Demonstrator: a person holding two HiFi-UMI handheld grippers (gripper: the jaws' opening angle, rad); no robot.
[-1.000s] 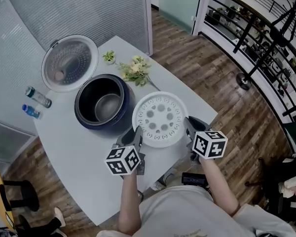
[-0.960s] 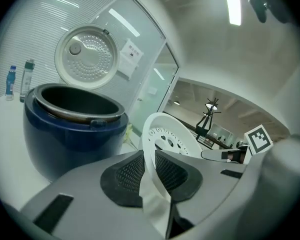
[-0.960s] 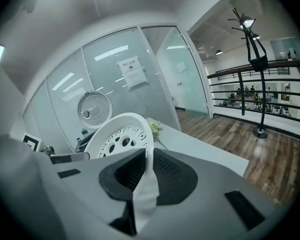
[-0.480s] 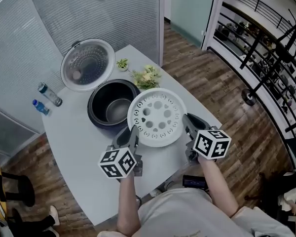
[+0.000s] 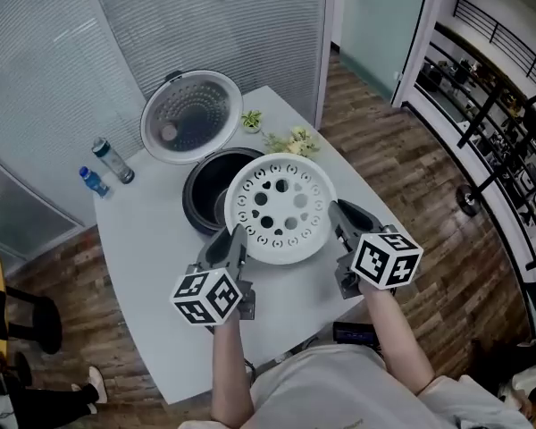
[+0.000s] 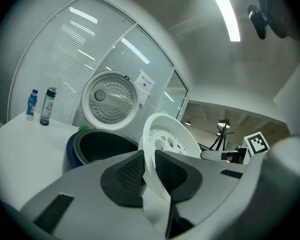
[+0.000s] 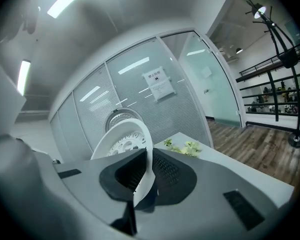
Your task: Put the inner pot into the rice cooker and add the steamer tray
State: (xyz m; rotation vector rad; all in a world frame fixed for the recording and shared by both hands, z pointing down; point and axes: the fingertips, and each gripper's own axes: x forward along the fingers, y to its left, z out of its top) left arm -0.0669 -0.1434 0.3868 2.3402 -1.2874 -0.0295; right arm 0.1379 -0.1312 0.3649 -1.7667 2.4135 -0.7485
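Note:
The white round steamer tray (image 5: 280, 207) with several holes hangs in the air, partly over the mouth of the dark blue rice cooker (image 5: 207, 197). My left gripper (image 5: 235, 242) is shut on the tray's near-left rim, and my right gripper (image 5: 337, 217) is shut on its right rim. In the left gripper view the tray's rim (image 6: 151, 159) is pinched between the black pads (image 6: 131, 171). The right gripper view shows the rim (image 7: 145, 171) clamped the same way. The cooker's lid (image 5: 192, 116) stands open behind it. The inner pot (image 6: 100, 146) sits inside the cooker.
Two bottles (image 5: 110, 160) stand at the far left of the white table (image 5: 152, 284). A small bunch of flowers (image 5: 295, 139) lies behind the cooker on the right. A glass wall rises behind the table; wooden floor runs to the right.
Both grippers have lifted the steamer tray off the table and carried it toward the cooker; it now overlaps the cooker's opening.

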